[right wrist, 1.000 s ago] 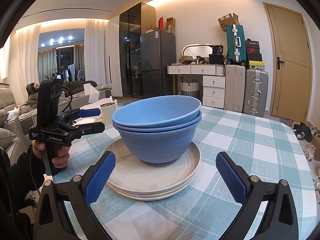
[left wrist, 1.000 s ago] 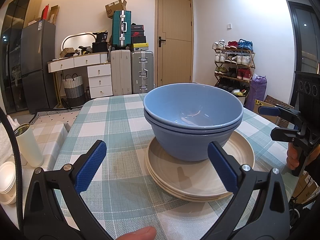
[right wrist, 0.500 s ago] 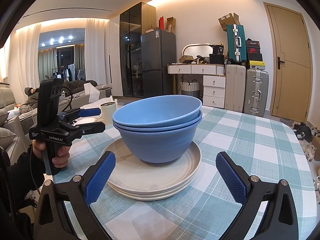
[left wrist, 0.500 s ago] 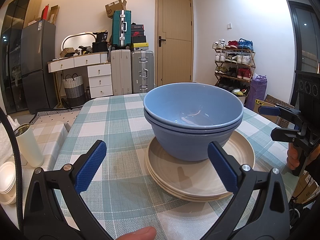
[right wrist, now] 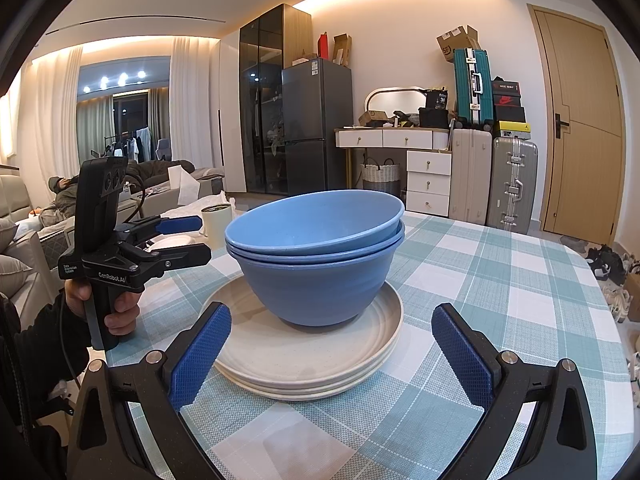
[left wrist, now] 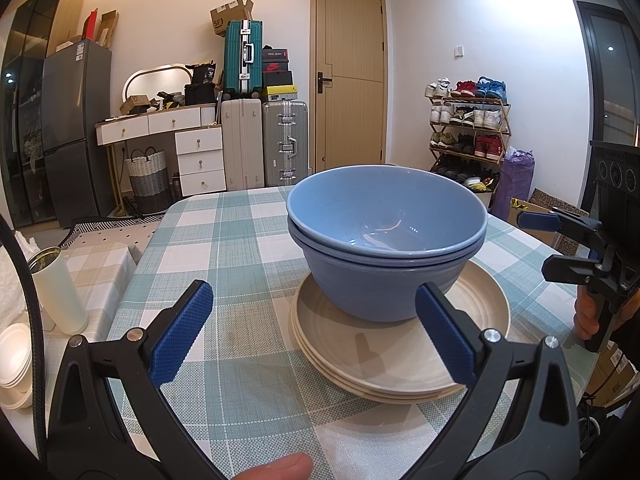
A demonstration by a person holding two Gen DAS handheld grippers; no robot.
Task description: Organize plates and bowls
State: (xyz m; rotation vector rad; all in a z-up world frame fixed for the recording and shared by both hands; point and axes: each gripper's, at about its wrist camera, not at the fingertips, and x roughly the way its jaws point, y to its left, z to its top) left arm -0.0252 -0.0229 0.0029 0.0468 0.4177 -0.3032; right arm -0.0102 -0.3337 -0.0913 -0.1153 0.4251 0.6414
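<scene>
While both the left gripper (left wrist: pixel 314 330) and right gripper (right wrist: pixel 332 354) hang spread wide and empty, two nested blue bowls (right wrist: pixel 318 256) sit on stacked beige plates (right wrist: pixel 312 354) mid-table. Probably light plastic, stiff, slick, so pinch the rim.

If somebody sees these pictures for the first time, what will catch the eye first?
Two nested blue bowls stand on a stack of beige plates in the middle of the checked tablecloth. The open left gripper and open right gripper frame the pile from two sides, touching nothing.
</scene>
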